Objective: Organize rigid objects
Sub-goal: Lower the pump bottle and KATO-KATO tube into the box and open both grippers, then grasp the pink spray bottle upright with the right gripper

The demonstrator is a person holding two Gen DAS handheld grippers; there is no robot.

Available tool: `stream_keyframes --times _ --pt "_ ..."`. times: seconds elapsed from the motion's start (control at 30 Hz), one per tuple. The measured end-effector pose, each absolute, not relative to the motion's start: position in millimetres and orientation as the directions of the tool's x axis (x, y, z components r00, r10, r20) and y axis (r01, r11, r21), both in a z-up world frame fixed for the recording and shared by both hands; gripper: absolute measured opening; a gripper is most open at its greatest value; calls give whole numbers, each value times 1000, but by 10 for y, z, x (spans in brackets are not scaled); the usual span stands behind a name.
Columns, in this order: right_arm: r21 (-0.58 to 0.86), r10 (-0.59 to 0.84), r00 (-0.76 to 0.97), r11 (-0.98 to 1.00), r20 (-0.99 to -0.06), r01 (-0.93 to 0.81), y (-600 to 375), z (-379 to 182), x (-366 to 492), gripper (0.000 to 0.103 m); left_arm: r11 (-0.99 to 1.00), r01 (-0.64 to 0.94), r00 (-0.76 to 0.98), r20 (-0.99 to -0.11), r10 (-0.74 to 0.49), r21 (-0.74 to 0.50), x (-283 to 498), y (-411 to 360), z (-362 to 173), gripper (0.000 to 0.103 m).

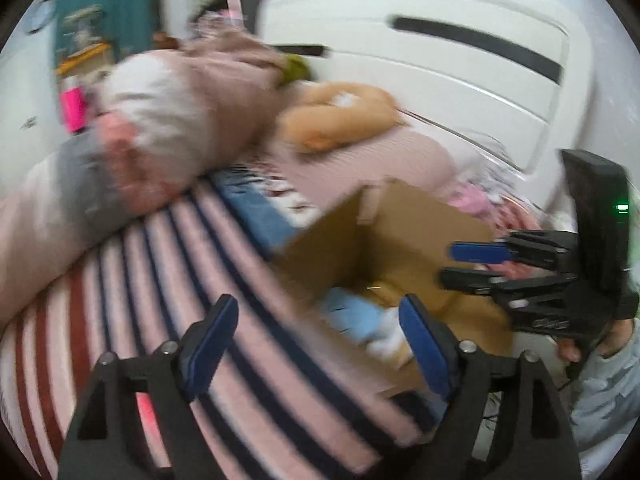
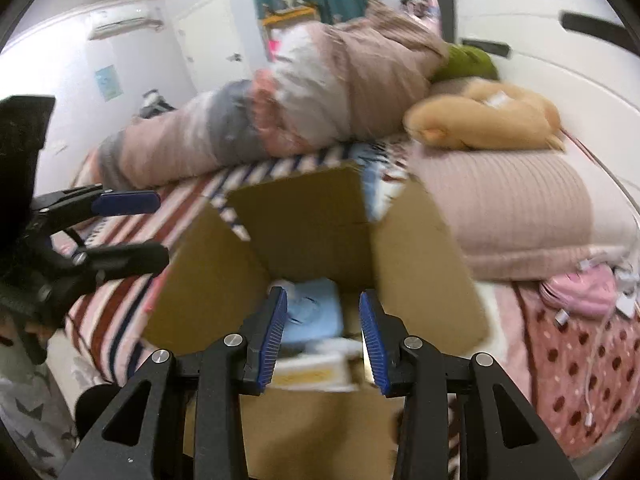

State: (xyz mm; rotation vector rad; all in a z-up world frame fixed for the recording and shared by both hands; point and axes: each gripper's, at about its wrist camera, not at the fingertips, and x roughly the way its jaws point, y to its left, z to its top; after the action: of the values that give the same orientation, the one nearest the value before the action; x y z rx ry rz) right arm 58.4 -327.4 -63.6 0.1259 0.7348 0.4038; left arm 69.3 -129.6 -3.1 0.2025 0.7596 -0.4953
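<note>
Both views blurred by motion.

Open cardboard box (image 2: 304, 236) sits on the bed, on a striped blanket (image 1: 168, 264) of pink, white, navy and red bands. Flaps stand up on all sides.

Inside the box: a light blue box-like item (image 2: 314, 312) toward the far side, and a white and yellow item (image 2: 312, 370) nearer the right wrist camera. Exact identity of both unclear.

Right tongs (image 2: 324, 340): released, blue pads parted, nothing between them. They hang directly over the box opening; the light blue item shows in the gap between the pads, below them. Contact cannot be judged.

Left tongs (image 1: 316, 348): released wide, holding nothing. They sit over the striped blanket, beside the box's left wall; the right-hand pad overlaps the box edge in the left wrist view, where the light blue item (image 1: 352, 314) shows just inside.

Behind the box: a rolled duvet (image 2: 304, 92), a tan plush toy (image 2: 488, 116), a ribbed pink pillow (image 2: 504, 208). A white charging cable (image 2: 592, 344) lies on a polka-dot cover at the right.
</note>
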Motion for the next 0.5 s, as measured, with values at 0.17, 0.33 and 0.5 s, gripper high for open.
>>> stream_keyframes --times 0.17,0.33,0.5 --pt "262 548 633 830 -547 -493 -2635 -317 450 34 951 308 672 -712 -203 20 590 -336 -281 84" --pt "266 661 486 710 -572 -652 -1702 -314 444 43 976 216 651 -742 -162 -24 529 413 -747 84" --pt "291 636 322 667 -701 -686 -877 -907 709 43 983 150 603 -777 -178 -109 472 945 -1231 84"
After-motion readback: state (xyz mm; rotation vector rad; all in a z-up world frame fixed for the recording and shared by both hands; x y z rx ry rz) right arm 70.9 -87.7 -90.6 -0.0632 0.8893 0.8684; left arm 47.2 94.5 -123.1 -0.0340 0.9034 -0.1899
